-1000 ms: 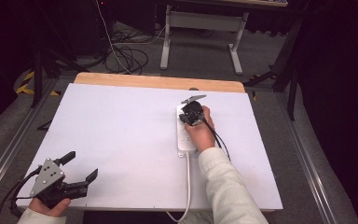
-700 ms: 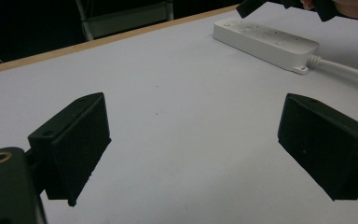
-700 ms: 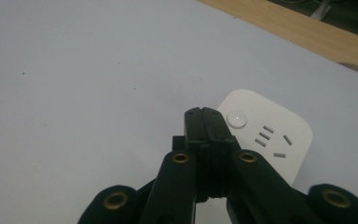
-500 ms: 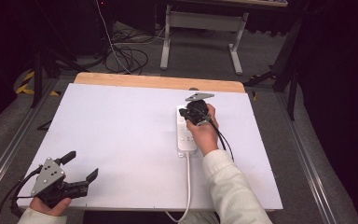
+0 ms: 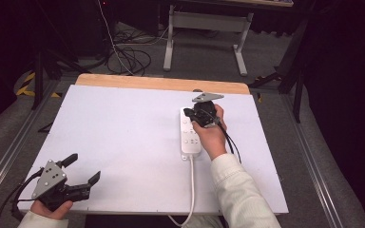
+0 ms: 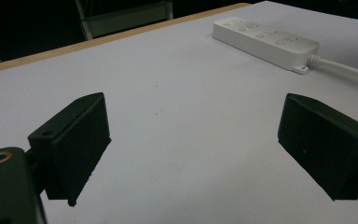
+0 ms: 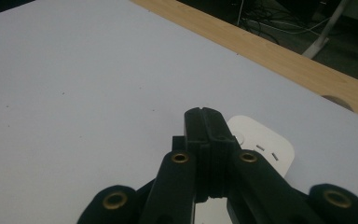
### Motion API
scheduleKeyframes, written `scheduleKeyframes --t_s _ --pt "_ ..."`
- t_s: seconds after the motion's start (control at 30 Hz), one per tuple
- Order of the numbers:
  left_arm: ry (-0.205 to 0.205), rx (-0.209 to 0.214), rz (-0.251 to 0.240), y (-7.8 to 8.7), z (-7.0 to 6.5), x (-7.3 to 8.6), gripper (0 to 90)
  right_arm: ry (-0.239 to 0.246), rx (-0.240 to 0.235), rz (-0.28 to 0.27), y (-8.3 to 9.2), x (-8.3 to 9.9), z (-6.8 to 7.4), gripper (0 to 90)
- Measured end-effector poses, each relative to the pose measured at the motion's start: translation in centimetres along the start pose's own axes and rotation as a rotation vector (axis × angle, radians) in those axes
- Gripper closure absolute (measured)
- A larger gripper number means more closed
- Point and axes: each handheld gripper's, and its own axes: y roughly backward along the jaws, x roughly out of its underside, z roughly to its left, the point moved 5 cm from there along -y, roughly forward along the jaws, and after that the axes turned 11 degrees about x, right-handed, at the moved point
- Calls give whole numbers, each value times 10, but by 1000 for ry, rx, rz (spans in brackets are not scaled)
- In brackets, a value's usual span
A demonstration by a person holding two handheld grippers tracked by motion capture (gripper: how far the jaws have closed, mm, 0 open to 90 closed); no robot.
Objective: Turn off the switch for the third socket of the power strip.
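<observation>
Right gripper [image 5: 188,112] sits over the far end of the power strip [image 5: 189,135], held in the person's right hand [image 5: 210,134]. In the right gripper view its two black jaws are pressed together with nothing between them [image 7: 205,122], their tips just above the white end of the strip [image 7: 265,146], where small slots show. Whether the tips touch the strip I cannot tell.

On the white surface [image 5: 123,133], the strip lies at about 2 o'clock from the middle, lengthwise toward the far edge. Its white cord [image 5: 191,190] runs off the near end toward 6 o'clock and over the near edge. A grey three-cornered plate [image 5: 207,97] tops the right gripper, and a black cable trails back along the pale sleeve [image 5: 237,194].

Left gripper [image 5: 84,167] rests at about 7 o'clock, near the surface's near left corner, held in the left hand [image 5: 52,208]. Its jaws stand wide apart with nothing between them; in the left gripper view [image 6: 193,140] bare white surface lies between them, and the strip [image 6: 265,42] shows well apart at the far right, cord [image 6: 342,70] leading off to the right. A wooden edge [image 5: 161,83] borders the far side of the surface.
</observation>
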Motion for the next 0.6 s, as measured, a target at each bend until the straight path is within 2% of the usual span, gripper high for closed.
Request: scheduleKeyframes --t_s 0.13,0.27,0.33,0.37,0.43,0.47,0.5,0.53,0.6 --pt "-1 0 0 0 0 0 94 1 -6 -14 4 -1 1 832" --pt "5 -1 -8 0 0 0 94 19 -14 -42 15 -4 2 652" --pt "-1 -3 -1 0 0 0 94 14 -20 -48 19 -5 2 626" --pt "-2 -2 1 0 0 0 94 13 -27 -62 29 -6 2 565" --pt "-3 -2 1 0 0 0 94 11 -30 -69 32 -7 2 548" --pt "-4 -4 -1 -1 0 -1 94 16 -38 -85 43 -7 2 515" --pt "-4 -4 -1 -1 0 -1 94 16 -38 -85 43 -7 2 515" --pt "-4 -4 -3 -1 -1 -1 94 16 -41 -97 52 -5 1 477" --pt "-2 -4 1 -2 -1 -1 94 16 -46 -96 59 -3 1 446"
